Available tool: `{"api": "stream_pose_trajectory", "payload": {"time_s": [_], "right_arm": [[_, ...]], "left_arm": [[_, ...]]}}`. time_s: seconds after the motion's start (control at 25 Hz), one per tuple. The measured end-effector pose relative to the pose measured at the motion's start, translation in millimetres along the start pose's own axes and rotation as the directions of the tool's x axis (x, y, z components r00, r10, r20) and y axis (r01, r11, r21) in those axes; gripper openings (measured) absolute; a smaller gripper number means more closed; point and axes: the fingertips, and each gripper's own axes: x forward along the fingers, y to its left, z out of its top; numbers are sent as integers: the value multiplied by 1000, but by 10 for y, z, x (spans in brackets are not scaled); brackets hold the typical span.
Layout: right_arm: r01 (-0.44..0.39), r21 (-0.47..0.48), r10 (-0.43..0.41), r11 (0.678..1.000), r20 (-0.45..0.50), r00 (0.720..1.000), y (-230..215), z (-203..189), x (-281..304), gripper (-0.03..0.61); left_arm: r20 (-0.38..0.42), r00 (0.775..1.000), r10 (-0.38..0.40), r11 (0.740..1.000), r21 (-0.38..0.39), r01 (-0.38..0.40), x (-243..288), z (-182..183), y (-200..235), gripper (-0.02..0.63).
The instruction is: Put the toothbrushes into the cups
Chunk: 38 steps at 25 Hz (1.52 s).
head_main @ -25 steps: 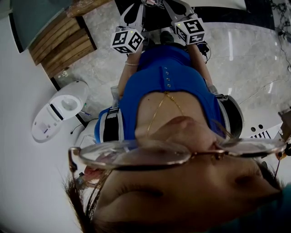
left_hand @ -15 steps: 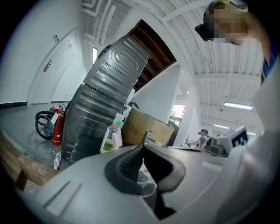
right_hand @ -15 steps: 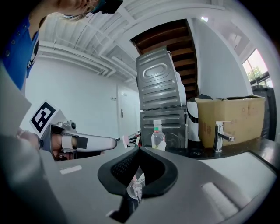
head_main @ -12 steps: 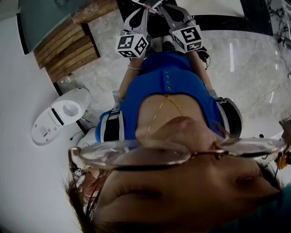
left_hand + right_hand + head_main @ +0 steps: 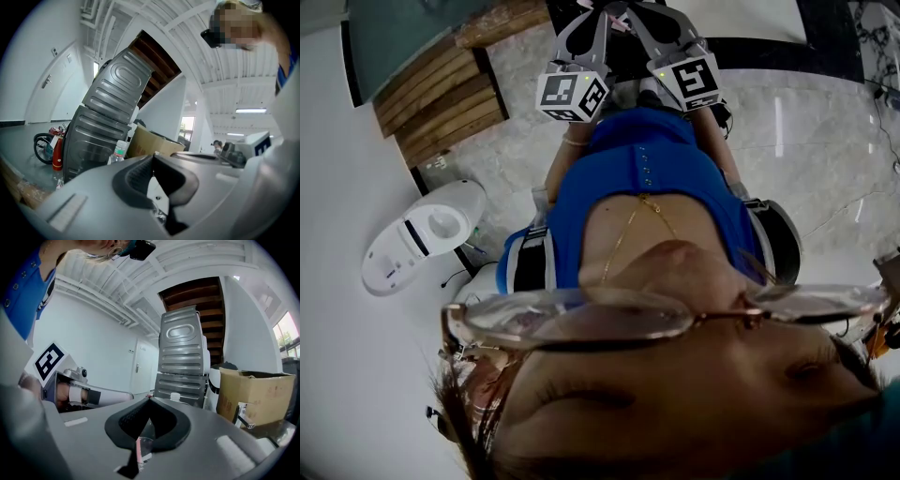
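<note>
My left gripper (image 5: pixel 592 21) and right gripper (image 5: pixel 639 17) are held out side by side at the top of the head view, marker cubes toward the person in the blue top. In the left gripper view the left gripper (image 5: pixel 153 157) is shut, its dark pads meeting with nothing between them. In the right gripper view the right gripper (image 5: pixel 150 400) is shut too, pad on pad. Through the gap below its pads I glimpse a clear cup (image 5: pixel 146 442) and a thin pink stick (image 5: pixel 139 452), perhaps a toothbrush. No table surface shows.
A grey ribbed metal cabinet (image 5: pixel 110 122) leans ahead, with a cardboard box (image 5: pixel 152 143), a water bottle (image 5: pixel 119 151) and a red fire extinguisher (image 5: pixel 57 152) beside it. On the marble floor lie a white device (image 5: pixel 422 234) and slatted wooden boards (image 5: pixel 441 89).
Both grippers have shifted a little and rolled, and more of their grey fingers shows at the top of the head view. The fingertips have drawn closer together.
</note>
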Motion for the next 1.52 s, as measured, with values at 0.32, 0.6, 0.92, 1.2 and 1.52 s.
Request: {"api": "stream_pose_trajectory", "payload": {"time_s": [0.32,0.6,0.92,1.2,1.52], "right_arm": [[1,-4,-1,1000,59,998,-26,262,-14,0],[9,-3,-9,1000,66,998,-40,310,-32,0],[7,16,-8,1000,64,998,-39,309,-60,0],[9,29,-11,1000,58,998,-52,311,-69,0],[8,32,-10,999,59,998,-52,319,-79,0]], "left_arm": [[48,998,-33,999,43,31,5,259,-139,3],[54,997,-50,998,48,48,35,263,-181,3],[48,997,-67,997,46,64,39,272,-234,3],[45,997,-61,997,40,59,29,283,-217,3],[42,997,-59,998,38,57,18,285,-224,3]]}}
